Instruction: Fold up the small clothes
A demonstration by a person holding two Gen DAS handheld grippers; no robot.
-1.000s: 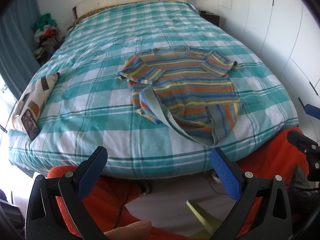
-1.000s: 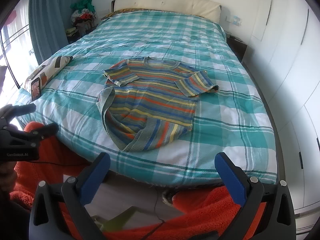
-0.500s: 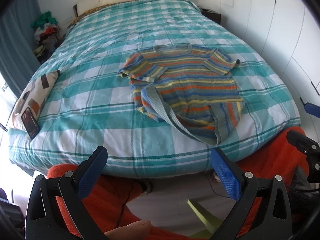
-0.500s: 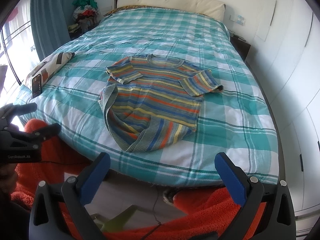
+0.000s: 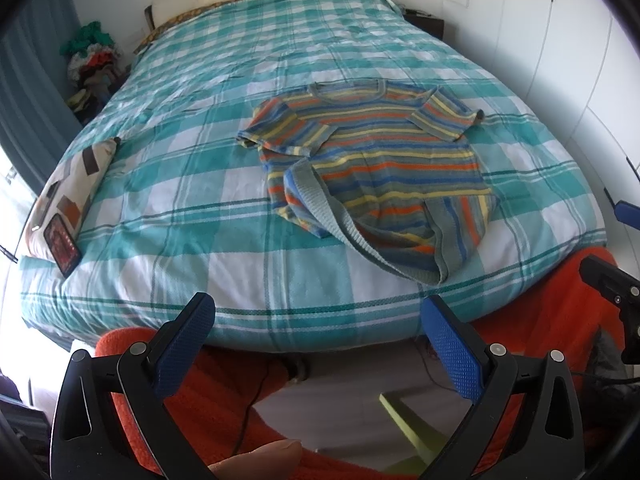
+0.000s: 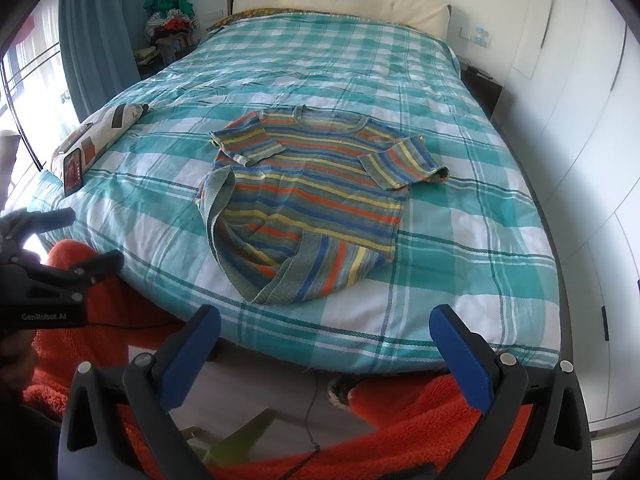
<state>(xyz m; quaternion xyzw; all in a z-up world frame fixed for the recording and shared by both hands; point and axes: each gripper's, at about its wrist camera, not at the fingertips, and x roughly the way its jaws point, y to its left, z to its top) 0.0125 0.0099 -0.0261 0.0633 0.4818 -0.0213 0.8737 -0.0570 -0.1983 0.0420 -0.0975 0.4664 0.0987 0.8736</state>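
Note:
A small knitted sweater [image 5: 372,160] [image 6: 312,196] with orange, yellow, blue and grey stripes lies face up on the bed, collar toward the headboard. Both short sleeves are folded in over the chest, and the hem at the near end is rumpled and turned over. My left gripper [image 5: 318,344] is open, held off the foot of the bed, well short of the sweater. My right gripper [image 6: 326,354] is open too, also in front of the bed's near edge with nothing between its fingers. Each gripper shows at the side of the other's view.
The bed [image 5: 200,160] has a teal and white checked cover. A patterned cushion [image 5: 68,188] with a phone [image 5: 62,244] on it lies at the left edge. White wardrobe doors [image 6: 580,120] stand on the right, a curtain [image 6: 92,32] and clothes pile on the left. Orange fleece [image 6: 420,420] covers the person's legs below.
Both grippers have moved a little closer to the bed, so the sweater appears slightly larger and lower. The sweater itself has not moved.

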